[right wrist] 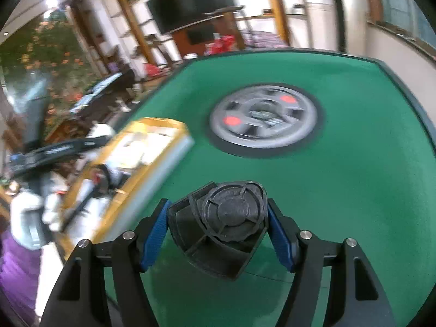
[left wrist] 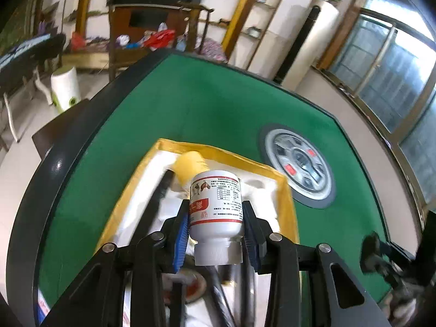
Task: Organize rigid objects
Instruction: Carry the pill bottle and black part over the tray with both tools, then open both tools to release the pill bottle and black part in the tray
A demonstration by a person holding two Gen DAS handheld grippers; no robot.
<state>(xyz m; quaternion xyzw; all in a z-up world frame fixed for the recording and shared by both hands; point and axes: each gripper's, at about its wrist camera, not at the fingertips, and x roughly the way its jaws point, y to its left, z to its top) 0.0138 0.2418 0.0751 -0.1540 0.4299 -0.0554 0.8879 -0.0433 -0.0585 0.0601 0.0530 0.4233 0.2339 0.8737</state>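
One white bottle (left wrist: 215,204), one black plastic part (right wrist: 226,223) and one yellow-lined box (left wrist: 286,190) are being shown on the green worktop (left wrist: 190,103), beside one round silver hub (left wrist: 297,163). The bottle is being clamped, cap toward the camera, between the narrowly parted fingers of the left gripper (left wrist: 215,231), above the box. The black part is being clamped between the wider-set fingers of the right gripper (right wrist: 218,234), above bare worktop.
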